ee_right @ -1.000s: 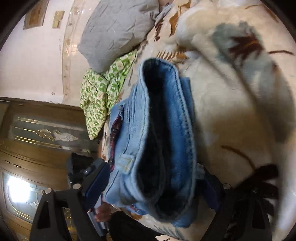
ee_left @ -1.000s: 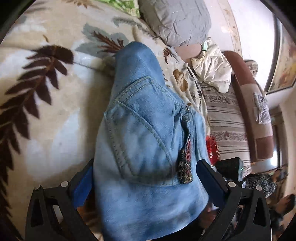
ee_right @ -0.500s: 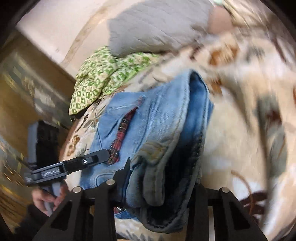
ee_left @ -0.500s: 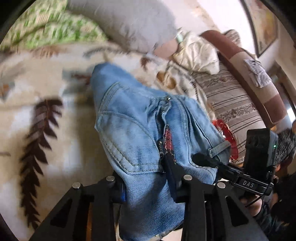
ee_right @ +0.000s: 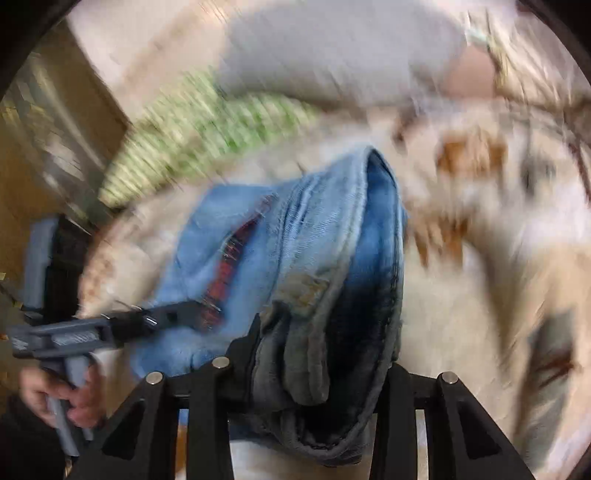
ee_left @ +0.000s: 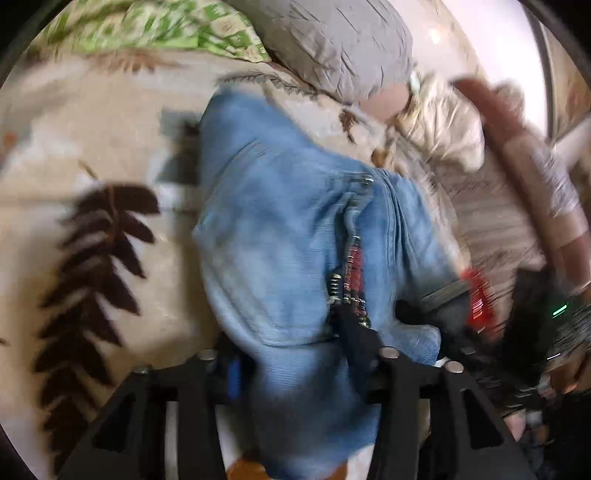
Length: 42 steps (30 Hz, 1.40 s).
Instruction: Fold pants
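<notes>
Item: jeans (ee_left: 280, 236), light blue denim, lying bunched on the leaf-print blanket (ee_left: 92, 155) of a bed, waist end toward you, plaid lining showing at the open fly.

Holders: your left claw (ee_left: 295, 354) has just closed and then eased a little, with a thick wad of denim between its fingers, and grips the jeans beside the fly. Your right claw (ee_right: 314, 354) has done the same and grips the doubled waistband edge, dark inner side facing out. Both views are blurred, so exact pad contact is hard to read.

Handling, as judged: denim is soft but heavy for cloth, and stiff at seams, waistband and pockets. It should not slip much, since the weave is rough. Not fragile. Loose legs will drag on the blanket and hang unevenly.

Where to hold: the waistband corners or side seams, where layers are thick and firm. Avoid the zipper teeth and thin single layers.

Nearby: grey pillow (ee_left: 332, 40) and green patterned cloth (ee_left: 177, 26), well apart from the jeans.
</notes>
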Tool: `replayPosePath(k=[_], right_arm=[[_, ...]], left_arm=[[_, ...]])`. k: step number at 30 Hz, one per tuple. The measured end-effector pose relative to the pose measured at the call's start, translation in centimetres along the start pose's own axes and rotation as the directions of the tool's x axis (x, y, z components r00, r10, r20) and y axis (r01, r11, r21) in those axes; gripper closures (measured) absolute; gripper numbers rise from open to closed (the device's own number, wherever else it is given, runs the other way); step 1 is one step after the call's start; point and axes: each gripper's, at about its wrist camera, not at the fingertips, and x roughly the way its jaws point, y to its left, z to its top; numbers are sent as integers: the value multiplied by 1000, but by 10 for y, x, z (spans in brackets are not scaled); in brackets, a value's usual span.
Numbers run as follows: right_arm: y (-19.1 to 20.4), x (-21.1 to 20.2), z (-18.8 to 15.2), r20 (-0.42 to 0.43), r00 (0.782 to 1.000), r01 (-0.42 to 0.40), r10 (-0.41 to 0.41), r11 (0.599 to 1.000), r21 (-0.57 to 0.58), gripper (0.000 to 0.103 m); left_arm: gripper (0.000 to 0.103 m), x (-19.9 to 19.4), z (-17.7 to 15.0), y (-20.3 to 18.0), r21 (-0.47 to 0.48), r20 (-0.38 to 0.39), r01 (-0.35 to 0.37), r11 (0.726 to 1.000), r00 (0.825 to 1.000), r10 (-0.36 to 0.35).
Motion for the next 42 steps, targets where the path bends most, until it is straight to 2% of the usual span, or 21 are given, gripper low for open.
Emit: replayPosePath(k=[1, 3, 12, 13, 15, 17, 19, 22, 24, 26, 27, 28, 30, 31, 32, 33, 35, 37, 39, 41, 42], right_arm=[[-6, 0, -3, 30, 999, -15, 15, 1000, 16, 58], [-12, -2, -4, 31, 999, -37, 35, 998, 43, 56], [-10, 1, 0, 24, 1000, -2, 1, 1000, 15, 50], [-9, 1, 0, 24, 1000, 3, -3, 1000, 16, 47], [-9, 1, 1, 28, 999, 17, -18, 1000, 15, 40], [-9, -5, 2, 38, 998, 43, -44, 999, 16, 25], [-14, -15, 3, 49, 997, 66, -68, 997, 41, 17], [-21, -36, 3, 60, 997, 40, -43, 998, 57, 13], [-23, -48, 1, 75, 996, 50, -53, 998, 41, 11], [-21, -60, -2, 89, 993, 73, -74, 997, 22, 11], [-19, -67, -3, 99, 992, 82, -83, 997, 10, 10], [-17, -76, -3, 113, 989, 91, -90, 996, 2, 9], [-10, -94, 0, 152, 982, 117, -115, 993, -5, 7], [-4, -109, 3, 187, 974, 130, -126, 991, -11, 2], [1, -119, 6, 211, 968, 141, -135, 990, -17, 0], [10, -137, 9, 250, 956, 164, -152, 986, -27, 0], [26, -170, 11, 327, 926, 212, -188, 976, -40, 0], [46, -207, 11, 415, 880, 273, -231, 961, -45, 0], [63, -234, 11, 465, 841, 332, -276, 943, -40, 0], [79, -261, 8, 511, 799, 384, -316, 923, -29, 0], [84, -271, 7, 525, 786, 399, -327, 917, -27, 0]], left_arm=[[53, 0, 0, 3, -4, 0, 9, 1000, 1000, -9], [52, 0, -1, 1, 19, 5, -2, 1000, 1000, 2], [46, -1, 4, -4, 30, 9, -33, 999, 999, 33], [45, -3, 3, -5, 36, 17, -44, 998, 999, 43], [27, -8, 1, -12, 63, 39, -97, 993, 995, 95], [23, -18, -1, -21, 108, 79, -142, 984, 988, 134], [20, -31, -6, -32, 159, 110, -121, 980, 988, 104], [12, -53, -15, -47, 259, 159, -154, 953, 981, 115], [10, -65, -23, -58, 333, 201, -217, 918, 967, 156], [10, -77, -30, -70, 385, 248, -318, 866, 940, 235], [9, -84, -34, -76, 403, 289, -402, 822, 908, 303], [9, -90, -34, -81, 404, 320, -456, 793, 883, 344], [0, -107, -36, -92, 379, 398, -568, 730, 813, 426], [0, -119, -36, -99, 353, 444, -616, 704, 773, 454], [0, -133, -38, -106, 328, 489, -645, 690, 741, 460], [0, -152, -41, -117, 296, 551, -665, 686, 705, 447], [0, -183, -49, -133, 254, 628, -675, 693, 660, 413], [0, -207, -56, -149, 220, 675, -680, 700, 624, 393], [0, -228, -63, -167, 188, 712, -690, 698, 586, 388], [0, -244, -69, -179, 170, 739, -684, 710, 565, 367], [0, -250, -72, -185, 166, 748, -679, 715, 560, 357]])
